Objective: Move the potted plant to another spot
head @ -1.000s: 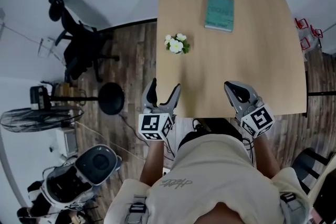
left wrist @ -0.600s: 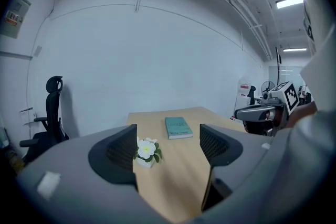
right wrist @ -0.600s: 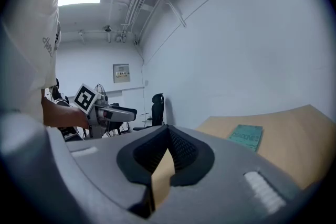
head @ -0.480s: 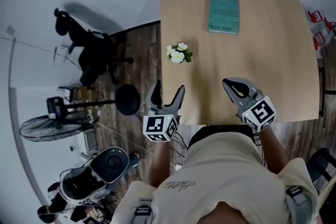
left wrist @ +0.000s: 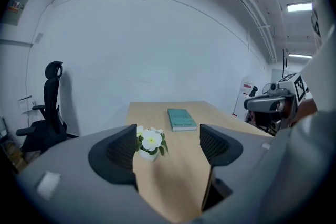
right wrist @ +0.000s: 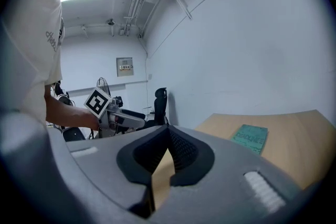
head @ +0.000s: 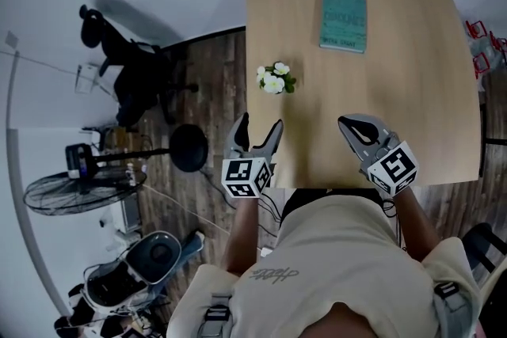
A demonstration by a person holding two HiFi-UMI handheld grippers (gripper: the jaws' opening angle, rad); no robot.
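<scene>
Potted plant alone, one book, one table

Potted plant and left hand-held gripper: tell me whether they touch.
Apart. The head view shows bare table between the potted plant and the left hand-held gripper, whose open jaws are short of it.

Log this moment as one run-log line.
left gripper: open, empty | right gripper: shut, empty | potted plant: untouched on table, ahead of left gripper
</scene>
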